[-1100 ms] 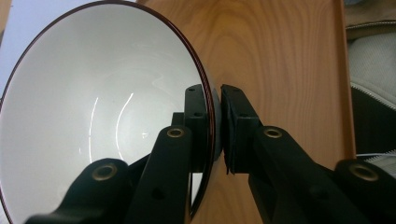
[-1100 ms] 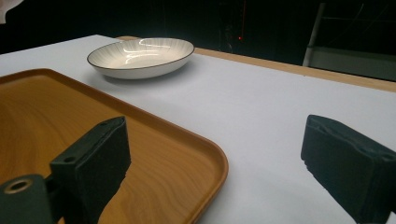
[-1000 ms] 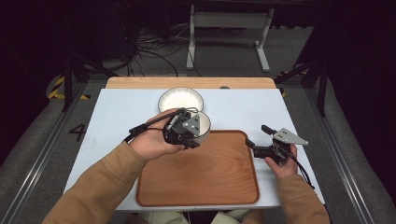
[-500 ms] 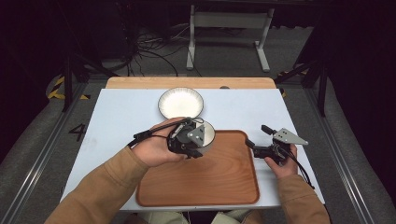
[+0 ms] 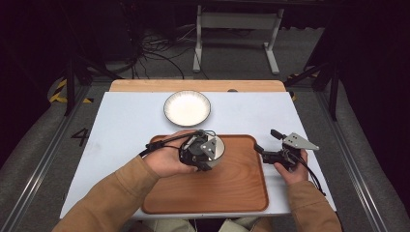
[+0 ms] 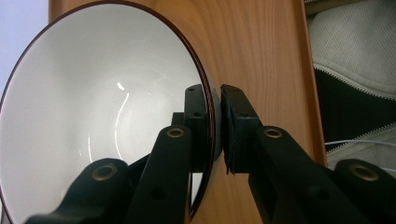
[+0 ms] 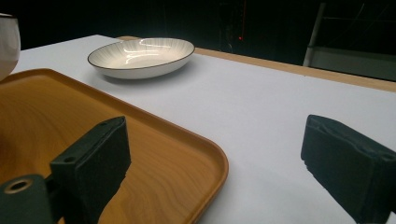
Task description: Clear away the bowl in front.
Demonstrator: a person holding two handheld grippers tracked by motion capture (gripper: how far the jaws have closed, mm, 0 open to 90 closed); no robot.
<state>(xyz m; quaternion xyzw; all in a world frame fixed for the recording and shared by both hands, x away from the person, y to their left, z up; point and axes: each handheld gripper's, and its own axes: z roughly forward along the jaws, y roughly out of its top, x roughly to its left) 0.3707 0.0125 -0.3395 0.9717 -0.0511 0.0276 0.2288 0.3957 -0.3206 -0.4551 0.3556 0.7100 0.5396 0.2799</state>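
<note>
The white glazed bowl [image 6: 93, 116], dark-rimmed and smooth, looks rigid, breakable and slick, so the rim is probably the sensible hold, with one pad inside and one outside. That is how the left claw [image 6: 215, 126] has it: clenched on the thin wall, carrying the bowl tilted over the far part of the wooden tray [image 5: 227, 193]. The tray is grained, round-cornered, with a low raised lip. The right claw [image 7: 215, 158] stands released at the tray's right edge. A shallow ribbed plate [image 5: 187, 107] sits beyond on the pale tabletop [image 5: 121, 125].
</note>
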